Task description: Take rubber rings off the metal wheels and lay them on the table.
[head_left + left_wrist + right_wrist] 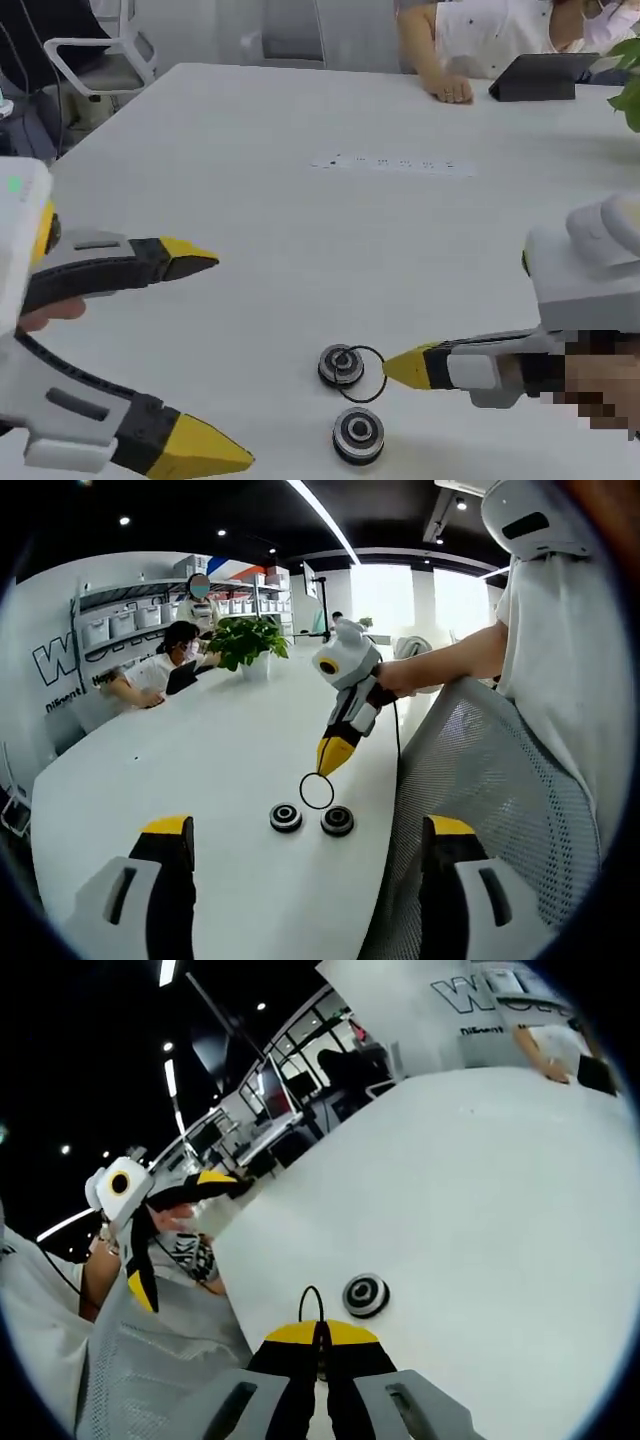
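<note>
Two metal wheels lie on the white table [300, 200] near its front edge: one wheel [341, 366] beside the right gripper's tip and another wheel [358, 435] nearer to me. My right gripper [392, 368] is shut on a thin black rubber ring [366, 401], which overlaps the first wheel in the head view. In the right gripper view the ring [311, 1289] sticks up from the closed gripper [318, 1332], with a wheel [365, 1295] just beyond. My left gripper [215, 360] is open and holds nothing, left of the wheels. The left gripper view shows both wheels [286, 818] [337, 821] and the ring [302, 790].
A person sits at the table's far side with a dark tablet [540, 75]. A green plant [630, 90] stands at the far right. An office chair [100, 60] is at the back left. A pale strip [395, 163] lies mid-table.
</note>
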The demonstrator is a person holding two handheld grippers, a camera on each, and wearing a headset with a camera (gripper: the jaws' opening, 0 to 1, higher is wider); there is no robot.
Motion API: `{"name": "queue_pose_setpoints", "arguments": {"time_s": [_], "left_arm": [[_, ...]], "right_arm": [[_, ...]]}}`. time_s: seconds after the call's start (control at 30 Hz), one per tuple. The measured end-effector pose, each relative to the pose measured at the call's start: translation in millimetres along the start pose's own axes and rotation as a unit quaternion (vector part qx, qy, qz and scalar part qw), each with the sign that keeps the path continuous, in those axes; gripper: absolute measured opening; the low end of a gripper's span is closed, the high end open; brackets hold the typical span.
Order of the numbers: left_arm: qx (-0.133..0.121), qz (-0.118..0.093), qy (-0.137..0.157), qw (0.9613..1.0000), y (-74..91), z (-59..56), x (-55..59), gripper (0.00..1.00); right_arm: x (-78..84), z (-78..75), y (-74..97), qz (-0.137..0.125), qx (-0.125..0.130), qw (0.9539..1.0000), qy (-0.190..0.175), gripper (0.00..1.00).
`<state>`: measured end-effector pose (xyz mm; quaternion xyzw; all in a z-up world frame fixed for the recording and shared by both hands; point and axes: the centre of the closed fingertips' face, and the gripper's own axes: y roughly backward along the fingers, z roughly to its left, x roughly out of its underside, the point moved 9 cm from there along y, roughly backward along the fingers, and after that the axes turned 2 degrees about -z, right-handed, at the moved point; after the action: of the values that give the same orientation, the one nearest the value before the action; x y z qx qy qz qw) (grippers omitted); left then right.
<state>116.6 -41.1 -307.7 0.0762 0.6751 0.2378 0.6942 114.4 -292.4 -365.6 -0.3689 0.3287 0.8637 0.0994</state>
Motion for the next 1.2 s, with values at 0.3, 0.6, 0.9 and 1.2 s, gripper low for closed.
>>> {"name": "queue_pose_setpoints", "arguments": {"time_s": [0.3, 0.6, 0.9, 1.2], "left_arm": [[-0.04, 0.001, 0.044, 0.9982, 15.1, -9.7, 21.4, 0.96], [-0.048, 0.009, 0.079, 0.9957, 13.6, -22.8, 41.3, 0.95], [-0.062, -0.018, 0.114, 0.9914, 14.2, -22.5, 41.7, 0.91], [-0.055, -0.011, 0.116, 0.9917, 11.2, -24.3, 43.9, 0.95]], "right_arm": [[-5.5, 4.8, 4.9, -0.02, -0.008, 0.9998, 0.0, 0.0], [-11.4, 12.3, 6.2, -0.041, -0.016, 0.999, 0.009, 0.0], [-16.8, 27.0, -1.5, -0.069, -0.023, 0.995, 0.069, 0.0], [-13.4, 30.2, -16.9, -0.062, -0.021, 0.9931, 0.097, 0.0]]}}
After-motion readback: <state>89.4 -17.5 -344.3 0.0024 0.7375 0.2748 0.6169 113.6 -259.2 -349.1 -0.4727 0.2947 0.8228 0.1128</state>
